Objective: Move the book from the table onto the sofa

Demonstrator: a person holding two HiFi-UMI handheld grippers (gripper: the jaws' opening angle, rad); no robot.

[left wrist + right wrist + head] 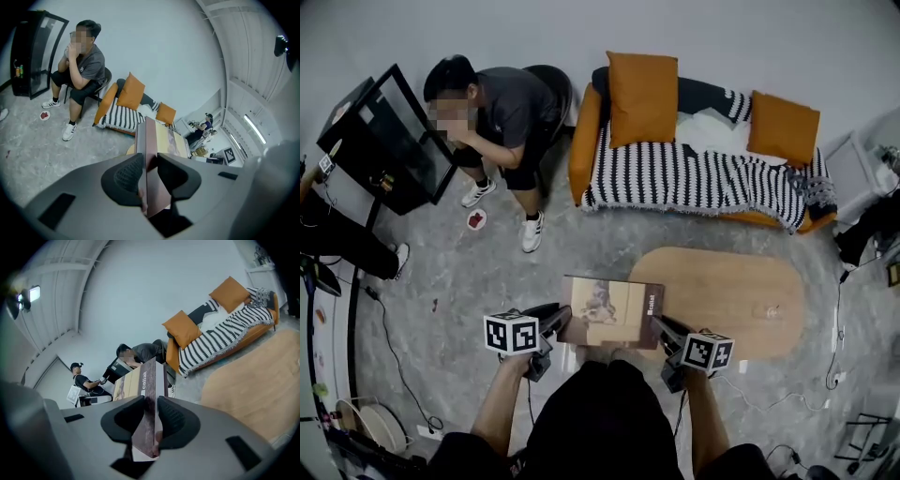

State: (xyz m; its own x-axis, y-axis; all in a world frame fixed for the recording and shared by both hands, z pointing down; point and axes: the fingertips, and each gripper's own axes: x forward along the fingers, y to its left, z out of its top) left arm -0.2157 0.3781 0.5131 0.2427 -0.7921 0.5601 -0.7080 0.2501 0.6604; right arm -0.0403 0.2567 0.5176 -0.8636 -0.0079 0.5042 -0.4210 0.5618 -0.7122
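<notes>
Jaws of the left gripper [563, 320] are clamped on the left edge of the book [610, 311], and the jaws of the right gripper [662, 331] are clamped on its right edge. The book hangs between them, cover up, at the left end of the oval wooden tabletop [741, 292], partly over that end and partly past it.

In the left gripper view, the left gripper [149, 176] has its pads pressed on both faces of the book [161, 138]. The right gripper view shows the same for the right gripper [150, 420] and the book [140, 380].

Beyond the tabletop's far side stands the orange sofa [586, 141], carrying a striped blanket [694, 178] and two orange cushions [642, 97]. Beyond the tabletop's left end, a person [502, 108] sits on a chair.
</notes>
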